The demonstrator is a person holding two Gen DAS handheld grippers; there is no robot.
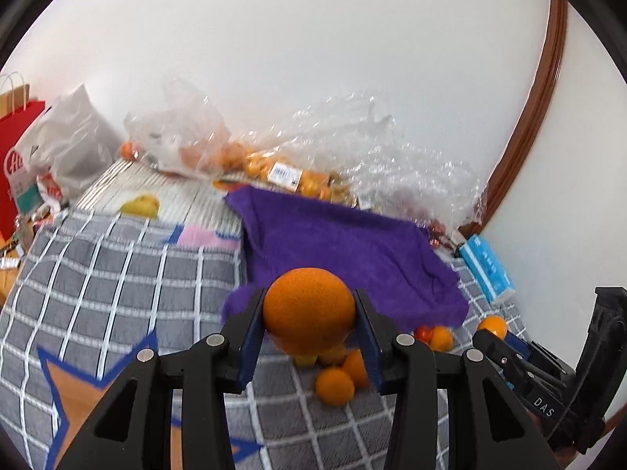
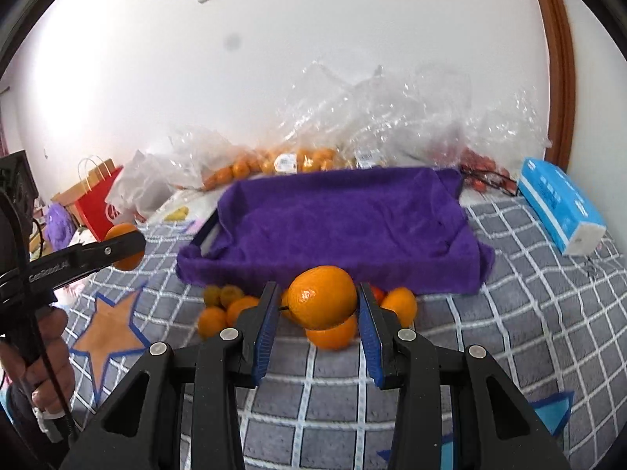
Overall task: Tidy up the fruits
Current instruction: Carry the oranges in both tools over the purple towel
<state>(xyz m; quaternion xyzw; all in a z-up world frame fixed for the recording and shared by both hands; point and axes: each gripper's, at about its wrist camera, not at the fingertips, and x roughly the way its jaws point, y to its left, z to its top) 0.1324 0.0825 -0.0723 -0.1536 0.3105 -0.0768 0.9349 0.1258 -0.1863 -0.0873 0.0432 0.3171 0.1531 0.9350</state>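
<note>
In the left wrist view, the left gripper (image 1: 309,323) is clamped on a large orange (image 1: 308,309), its blue pads pressing both sides of the fruit, which sits raised above the grey checked bedspread (image 1: 117,274). Just below and behind the held orange lies a small pile of loose oranges (image 1: 337,380), with a few more small fruits (image 1: 439,337) to the right. Beyond them, in the middle of the scene, a purple towel (image 1: 345,243) is spread out, and farther off, against the white wall, clear plastic bags of oranges (image 1: 282,172) are heaped. A yellow fruit (image 1: 141,205) lies far left on the bed, a red paper bag (image 1: 17,164) stands at the far left edge, and a blue tissue pack (image 1: 488,270) lies to the right. The right gripper (image 1: 490,337) shows at the near right edge, an orange at its tip. In the right wrist view, the right gripper (image 2: 319,313) is closed on a mandarin orange (image 2: 322,297), held between its blue pads above the loose oranges (image 2: 235,307) clustered at the near edge of the purple towel (image 2: 341,227), which drapes over a tray-like shape. The left gripper (image 2: 125,252) reaches in from the left with its orange (image 2: 124,246), held by a hand (image 2: 43,356). The blue tissue pack (image 2: 560,207) lies at the right.
</note>
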